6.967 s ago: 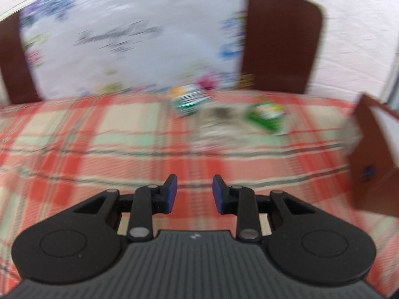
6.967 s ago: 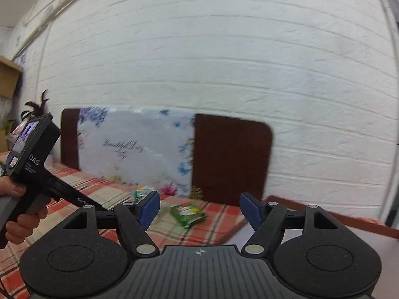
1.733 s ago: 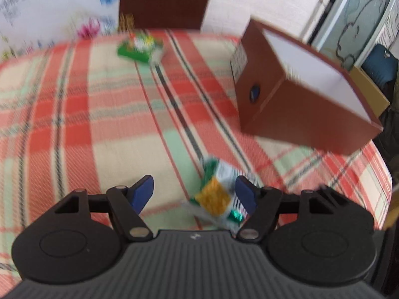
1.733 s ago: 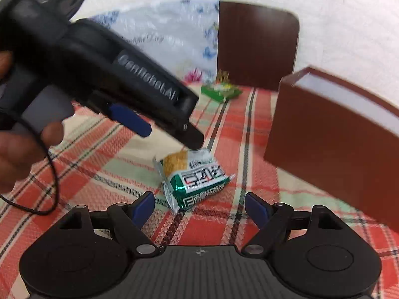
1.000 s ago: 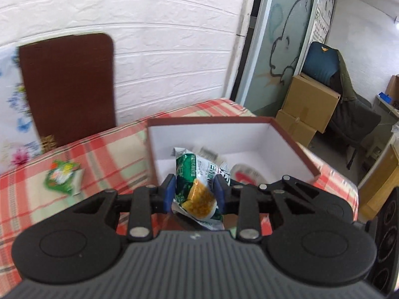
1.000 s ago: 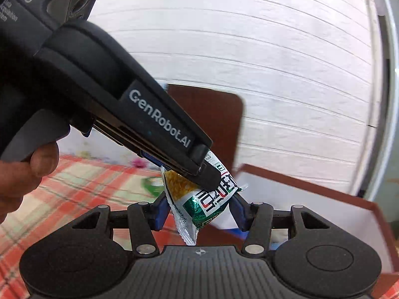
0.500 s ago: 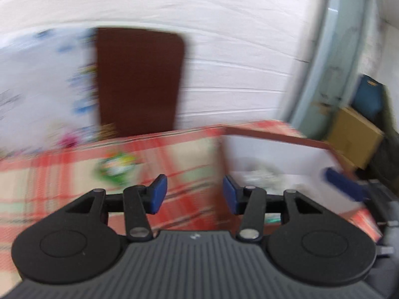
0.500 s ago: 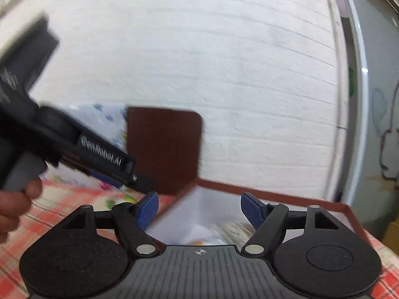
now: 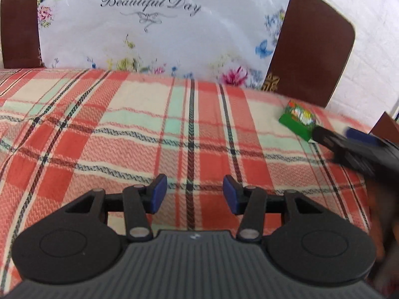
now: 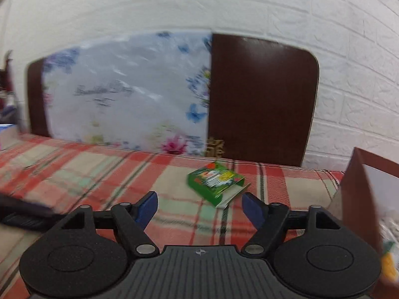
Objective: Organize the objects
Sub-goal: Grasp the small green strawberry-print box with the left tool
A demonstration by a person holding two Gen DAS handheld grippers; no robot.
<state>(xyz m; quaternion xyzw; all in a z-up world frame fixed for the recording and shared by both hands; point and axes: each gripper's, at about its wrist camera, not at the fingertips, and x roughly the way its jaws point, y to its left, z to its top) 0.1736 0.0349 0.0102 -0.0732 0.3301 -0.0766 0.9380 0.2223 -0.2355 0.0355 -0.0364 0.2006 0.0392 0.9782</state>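
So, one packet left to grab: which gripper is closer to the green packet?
The right gripper: the green packet lies just beyond it. The left gripper faces bare cloth.

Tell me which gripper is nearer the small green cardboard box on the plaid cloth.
Right. The right gripper points at the green box just ahead; the left gripper sits well off to its side.

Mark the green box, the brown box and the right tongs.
green box (image 10: pixel 215 182): right wrist view, printed top face.
brown box (image 10: pixel 355 191): right wrist view, outer side wall.
right tongs (image 10: pixel 199 205): right wrist view, midway between the blue tips, open.
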